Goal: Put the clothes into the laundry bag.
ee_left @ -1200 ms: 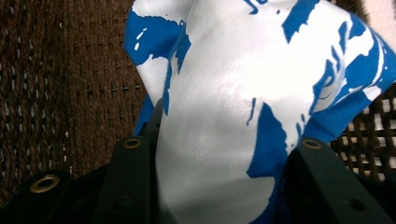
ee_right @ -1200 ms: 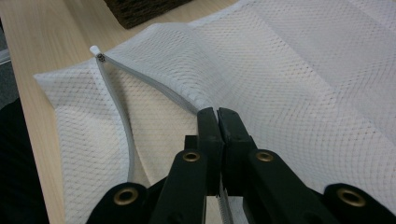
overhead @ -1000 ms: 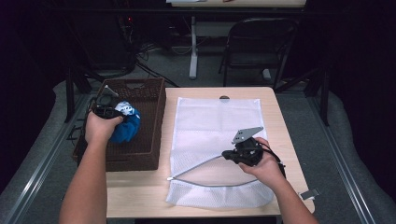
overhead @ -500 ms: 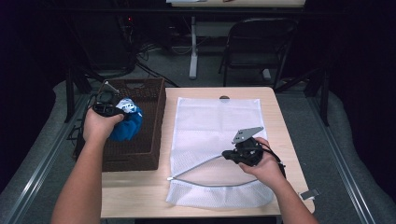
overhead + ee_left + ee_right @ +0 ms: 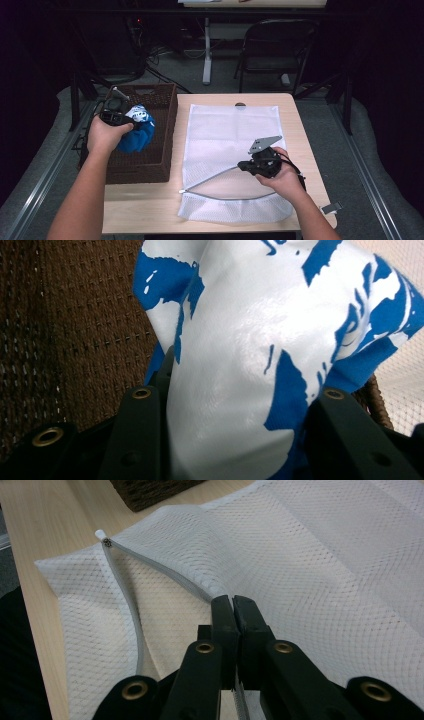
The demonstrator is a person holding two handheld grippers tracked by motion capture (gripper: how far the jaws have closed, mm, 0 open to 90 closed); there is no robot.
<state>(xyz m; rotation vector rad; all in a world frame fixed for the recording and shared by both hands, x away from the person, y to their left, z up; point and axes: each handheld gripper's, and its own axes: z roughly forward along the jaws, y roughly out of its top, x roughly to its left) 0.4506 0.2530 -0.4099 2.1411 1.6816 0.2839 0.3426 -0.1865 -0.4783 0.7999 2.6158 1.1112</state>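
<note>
Your left gripper is clamped on a bundled blue-and-white garment, which you hold above the near-middle of the brown wicker basket. In the left gripper view the cloth bulges between the 2 black jaws and covers their tips, so you cannot see exactly where the pads bite. What kind of garment it is cannot be made out; only a glossy white print on blue fabric shows. The basket's floor beneath the bundle is hidden by the cloth and by your hand.

Your left forearm comes in from the bottom edge of the high view and angles up over the basket's near wall, with the wrist bent so the gripper points toward the table's middle.

Just right of the basket, the white mesh laundry bag lies flat on the wooden table, its zipper open in a long curve. Your right gripper is pinched tight on the upper edge of that opening; in the right gripper view the jaws meet with the mesh edge running in between them, and the part gripped is hidden by the jaws. Your right hand rests low over the bag's near right part, with the forearm entering from the bottom right. The bag's near hem hangs at the table edge.
</note>
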